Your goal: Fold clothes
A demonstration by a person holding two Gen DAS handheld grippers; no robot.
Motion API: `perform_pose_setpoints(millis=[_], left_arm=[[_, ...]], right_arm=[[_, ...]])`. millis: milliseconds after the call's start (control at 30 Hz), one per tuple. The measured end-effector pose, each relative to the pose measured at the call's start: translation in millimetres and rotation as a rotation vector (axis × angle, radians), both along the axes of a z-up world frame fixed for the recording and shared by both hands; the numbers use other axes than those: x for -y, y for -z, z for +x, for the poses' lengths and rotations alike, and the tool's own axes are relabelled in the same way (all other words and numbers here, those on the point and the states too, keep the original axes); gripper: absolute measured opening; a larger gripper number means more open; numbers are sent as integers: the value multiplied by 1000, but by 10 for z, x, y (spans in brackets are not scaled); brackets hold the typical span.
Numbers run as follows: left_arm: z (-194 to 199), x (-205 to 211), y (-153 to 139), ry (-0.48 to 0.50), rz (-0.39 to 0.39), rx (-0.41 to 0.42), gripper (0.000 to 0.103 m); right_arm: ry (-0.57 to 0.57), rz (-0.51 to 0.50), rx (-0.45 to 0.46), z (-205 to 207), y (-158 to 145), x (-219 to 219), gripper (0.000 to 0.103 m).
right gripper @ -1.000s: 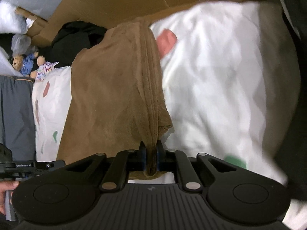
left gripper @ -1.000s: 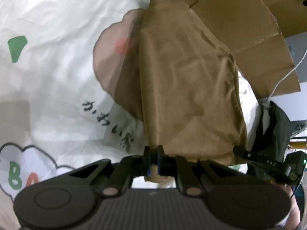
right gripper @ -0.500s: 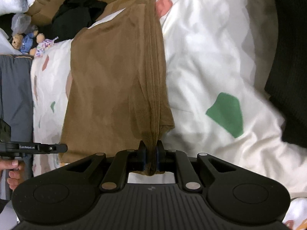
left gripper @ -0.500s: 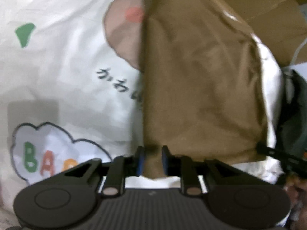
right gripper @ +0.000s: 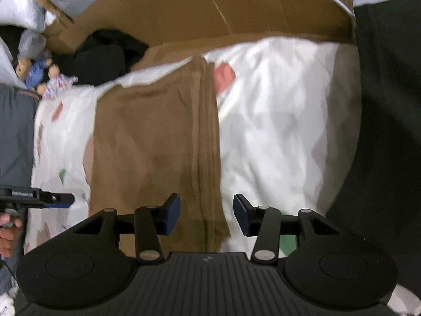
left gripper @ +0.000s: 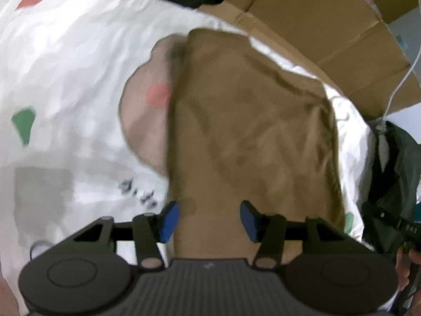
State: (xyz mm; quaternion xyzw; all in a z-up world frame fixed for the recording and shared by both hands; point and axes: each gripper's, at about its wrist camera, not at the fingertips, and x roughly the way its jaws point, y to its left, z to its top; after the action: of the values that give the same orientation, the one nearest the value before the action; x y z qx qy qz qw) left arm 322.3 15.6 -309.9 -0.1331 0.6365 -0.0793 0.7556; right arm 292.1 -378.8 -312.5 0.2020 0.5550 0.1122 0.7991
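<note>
we find the brown garment lying folded flat on the white printed bedsheet. we judge it light, thin, soft and limp; best taken at the near corners or along the layered edge. the left gripper and right gripper both have jaws opening, about half wide; cloth lies beneath the gaps, neither gripping it.
</note>
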Motion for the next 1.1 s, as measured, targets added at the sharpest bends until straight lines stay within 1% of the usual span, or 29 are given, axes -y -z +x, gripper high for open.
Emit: perform_pose_setpoints(millis=[100, 200, 367, 500, 633, 967, 1100], left_arm=[[110, 10, 92, -8, -2, 10, 59], [334, -64, 165, -32, -13, 14, 59], [533, -122, 249, -45, -39, 24, 59], [701, -164, 301, -47, -61, 20, 59], [880, -243, 291, -36, -42, 36, 59], [1061, -331, 507, -46, -79, 37, 59], [1126, -300, 608, -14, -90, 35, 58]], right_arm=[[10, 26, 17, 146, -10, 22, 50], [3, 23, 19, 273, 32, -36, 50], [-4, 36, 19, 461, 108, -49, 50], [-7, 45, 38, 663, 174, -42, 50], [-11, 60, 40, 839, 248, -46, 50], [-17, 92, 53, 1296, 456, -81, 50], [-17, 99, 55, 1381, 563, -81, 50]])
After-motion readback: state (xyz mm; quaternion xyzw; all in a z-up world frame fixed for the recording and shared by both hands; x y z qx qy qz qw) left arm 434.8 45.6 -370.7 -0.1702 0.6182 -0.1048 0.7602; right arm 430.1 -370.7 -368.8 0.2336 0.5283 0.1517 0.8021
